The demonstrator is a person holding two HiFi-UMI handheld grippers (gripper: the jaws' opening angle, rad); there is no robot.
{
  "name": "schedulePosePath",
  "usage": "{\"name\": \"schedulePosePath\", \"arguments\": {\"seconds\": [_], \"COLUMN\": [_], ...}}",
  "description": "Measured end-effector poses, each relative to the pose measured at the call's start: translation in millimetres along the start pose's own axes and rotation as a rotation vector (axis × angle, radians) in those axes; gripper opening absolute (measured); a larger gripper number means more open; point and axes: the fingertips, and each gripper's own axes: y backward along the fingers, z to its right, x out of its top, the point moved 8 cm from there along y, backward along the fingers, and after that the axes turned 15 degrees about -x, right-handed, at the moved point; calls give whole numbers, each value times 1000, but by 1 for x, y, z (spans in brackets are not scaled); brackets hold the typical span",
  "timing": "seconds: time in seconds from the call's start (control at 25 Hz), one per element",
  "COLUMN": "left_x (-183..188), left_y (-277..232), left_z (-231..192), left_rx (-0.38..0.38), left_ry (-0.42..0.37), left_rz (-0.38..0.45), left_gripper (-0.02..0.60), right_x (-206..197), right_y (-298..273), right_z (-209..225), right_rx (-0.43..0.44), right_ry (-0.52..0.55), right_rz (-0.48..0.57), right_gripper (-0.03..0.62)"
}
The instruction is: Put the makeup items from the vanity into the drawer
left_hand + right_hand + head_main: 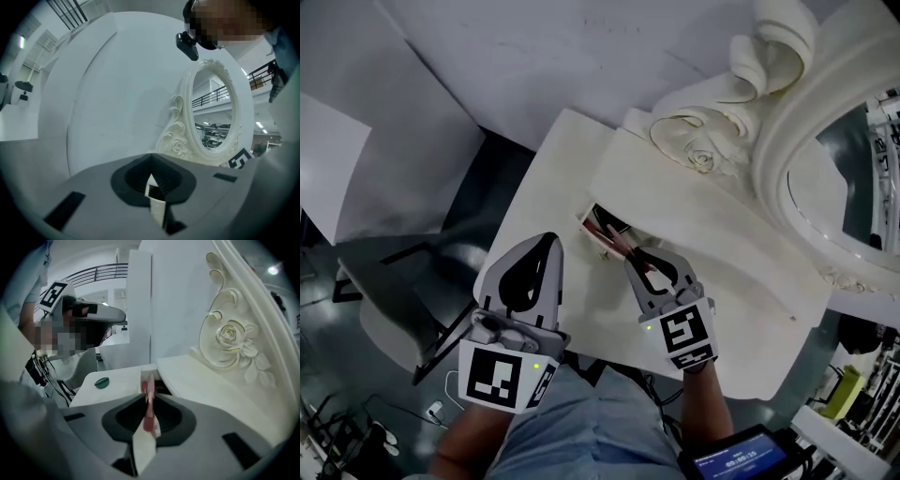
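In the head view the vanity's small drawer point(598, 217) stands open in the white top, with pink and dark items inside. My right gripper point(630, 261) is just in front of it, shut on a slim pink makeup stick point(615, 244) that points into the opening. The right gripper view shows the same pink stick point(148, 401) clamped upright between the jaws of the right gripper point(149, 423), with the drawer point(146, 367) just beyond. My left gripper point(551, 240) hovers left of the drawer, shut with nothing in it. From its own view the left gripper point(151, 180) faces the mirror.
An oval mirror point(853, 178) with a carved rose frame point(703, 155) stands at the vanity's back right. A small green round thing point(101, 382) lies on the tabletop left of the drawer. A grey chair point(403, 300) sits on the floor to the left.
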Motion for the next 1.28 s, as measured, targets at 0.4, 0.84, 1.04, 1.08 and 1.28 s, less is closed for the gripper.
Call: {"name": "schedulePosePath", "arguments": {"seconds": [0.4, 0.84, 1.04, 1.08, 1.28], "left_x": [1, 7, 7, 7, 2], "left_y": [4, 25, 47, 52, 81], "left_z": [-10, -1, 1, 1, -5], "left_rx": [53, 96, 139, 152, 239], "left_ry": [3, -21, -30, -30, -23], "left_rz": [3, 30, 47, 50, 68], "left_gripper": [-2, -2, -2, -2, -2], "right_x": [8, 21, 33, 35, 48], "right_y": [-7, 7, 8, 6, -7], "right_z": [8, -6, -27, -33, -67], "right_rx": [-59, -29, 27, 44, 148], "right_ry": [-62, -60, -48, -38, 25], "right_rz": [21, 83, 126, 133, 155], "right_gripper": [121, 120, 120, 120, 120]}}
